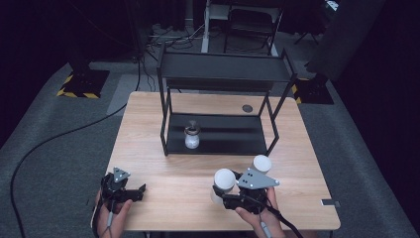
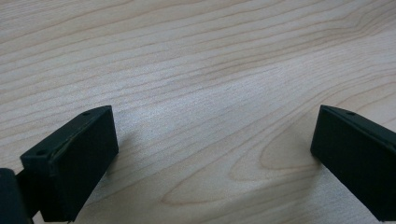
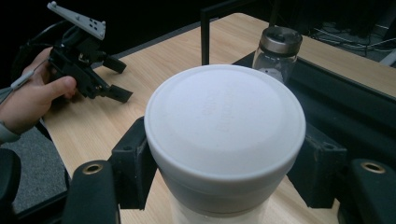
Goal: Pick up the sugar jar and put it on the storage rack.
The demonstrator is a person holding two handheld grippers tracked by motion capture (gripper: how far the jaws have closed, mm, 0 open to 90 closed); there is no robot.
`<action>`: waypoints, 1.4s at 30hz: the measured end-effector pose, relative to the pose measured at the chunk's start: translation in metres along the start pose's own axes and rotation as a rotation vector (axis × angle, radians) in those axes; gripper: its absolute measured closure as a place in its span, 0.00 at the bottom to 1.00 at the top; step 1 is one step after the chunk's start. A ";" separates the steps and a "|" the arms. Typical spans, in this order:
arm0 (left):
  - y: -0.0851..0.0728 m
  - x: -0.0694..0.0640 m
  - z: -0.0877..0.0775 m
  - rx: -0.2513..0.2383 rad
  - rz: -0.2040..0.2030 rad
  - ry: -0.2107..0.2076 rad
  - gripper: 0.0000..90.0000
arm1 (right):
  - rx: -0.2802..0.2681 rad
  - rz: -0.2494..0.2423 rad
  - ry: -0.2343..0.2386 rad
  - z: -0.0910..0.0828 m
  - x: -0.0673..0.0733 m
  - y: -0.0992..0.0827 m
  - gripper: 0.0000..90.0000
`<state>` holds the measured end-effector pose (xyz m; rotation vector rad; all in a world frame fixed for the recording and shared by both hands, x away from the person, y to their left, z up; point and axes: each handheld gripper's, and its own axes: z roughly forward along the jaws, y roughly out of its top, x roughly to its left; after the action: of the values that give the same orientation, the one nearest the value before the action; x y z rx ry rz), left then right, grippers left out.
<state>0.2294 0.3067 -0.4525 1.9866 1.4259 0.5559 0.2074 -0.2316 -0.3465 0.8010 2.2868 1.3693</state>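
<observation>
R gripper jaws clamped on white-lidded jar near counter front edge, right of centre, prob. to lift it upright toward shelf rack. L gripper idle near front-left corner, jaws apart w/ nothing between.

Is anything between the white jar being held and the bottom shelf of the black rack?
Mostly no. The right tool grips a white-lidded jar, with bare table up to the rack's lower shelf. A second white jar stands off to the right, and a glass jar occupies the shelf's left part.
</observation>
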 end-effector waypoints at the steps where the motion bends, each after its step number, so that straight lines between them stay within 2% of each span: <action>1: 0.000 0.000 0.000 0.000 0.000 0.000 0.00 | 0.000 0.004 0.001 0.000 -0.001 0.003 0.37; 6: 0.000 0.000 0.000 0.001 -0.001 0.001 0.00 | -0.011 0.007 -0.003 0.001 -0.004 0.014 0.37; 18: 0.000 0.000 0.000 0.001 0.000 0.001 0.00 | -0.016 0.014 -0.066 0.012 -0.009 0.035 0.37; 27: 0.000 0.000 0.000 0.001 0.000 0.001 0.00 | -0.011 0.047 -0.091 0.025 -0.023 0.045 0.37; 42: 0.001 0.000 0.001 0.001 0.003 -0.002 0.00 | -0.022 0.061 -0.137 0.052 -0.049 0.057 0.37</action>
<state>0.2304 0.3065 -0.4523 1.9903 1.4224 0.5543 0.2908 -0.2056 -0.3195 0.9350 2.1558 1.3199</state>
